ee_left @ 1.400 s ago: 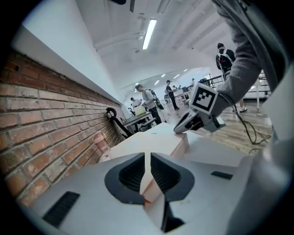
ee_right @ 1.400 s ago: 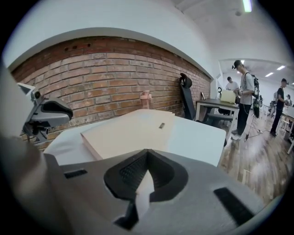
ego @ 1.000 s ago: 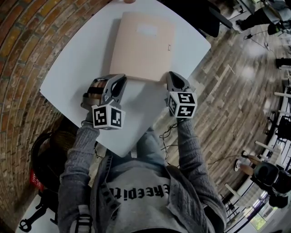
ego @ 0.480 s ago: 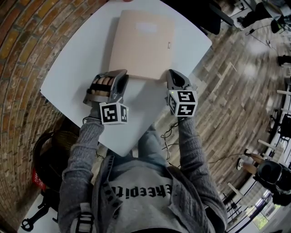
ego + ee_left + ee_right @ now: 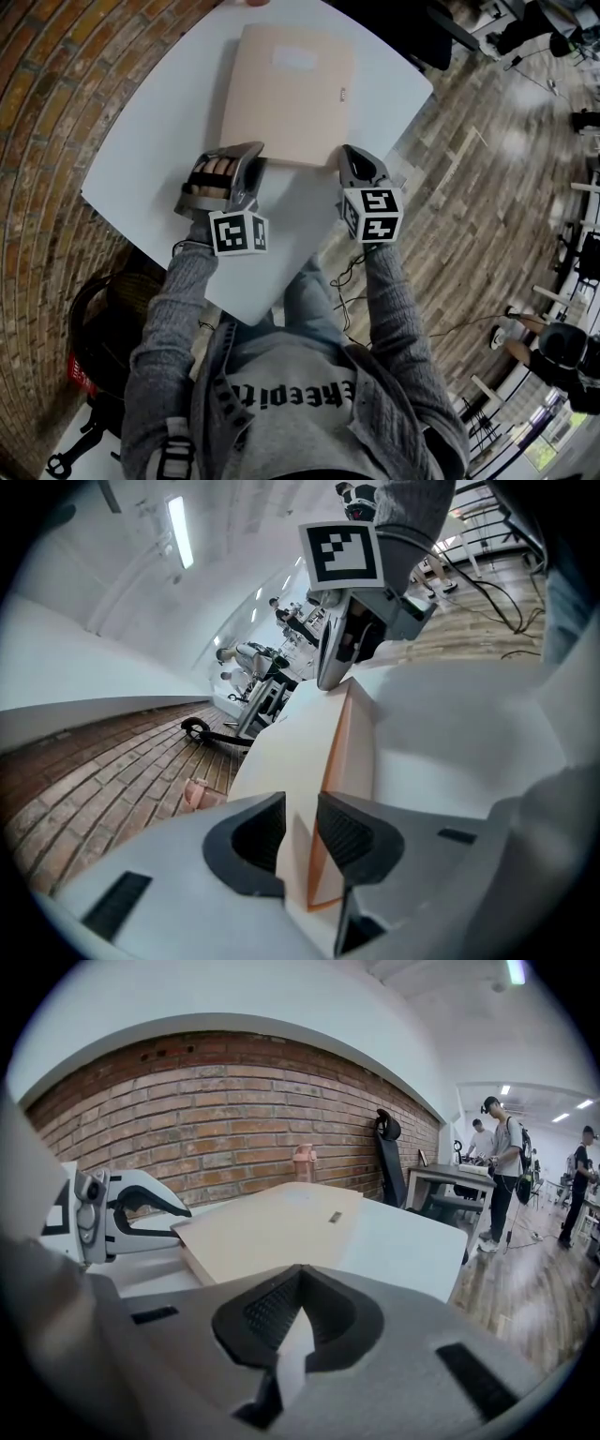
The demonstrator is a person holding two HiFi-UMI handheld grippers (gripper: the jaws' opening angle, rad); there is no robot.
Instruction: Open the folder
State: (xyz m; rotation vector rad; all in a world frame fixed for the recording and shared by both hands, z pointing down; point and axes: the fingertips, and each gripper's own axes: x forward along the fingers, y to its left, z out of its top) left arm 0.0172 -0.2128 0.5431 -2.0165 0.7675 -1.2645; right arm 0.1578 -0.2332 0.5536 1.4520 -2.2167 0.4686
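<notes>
A closed beige folder [image 5: 286, 94] lies on the white table [image 5: 141, 150], its near edge towards me. My left gripper [image 5: 255, 156] is rolled on its side at the folder's near left corner. In the left gripper view [image 5: 302, 832] its jaws stand a narrow gap apart with the cover's corner [image 5: 298, 789] between the pads; an orange strip of the folder's edge shows beside the right pad. My right gripper [image 5: 351, 156] rests at the near right corner, apart from the cover. Its pads [image 5: 272, 1312] meet with nothing of the folder between them.
A pink bottle [image 5: 302, 1162] stands at the table's far edge. The table's right edge [image 5: 412, 122] drops off close to my right gripper. A scooter [image 5: 386, 1162] leans on the brick wall, and people stand at desks at the far right [image 5: 502, 1147]. A black chair [image 5: 103, 309] sits below the table's left side.
My left gripper has rolled onto its side and shifted slightly right, onto the folder's near left corner. The right gripper and the folder have hardly moved.
</notes>
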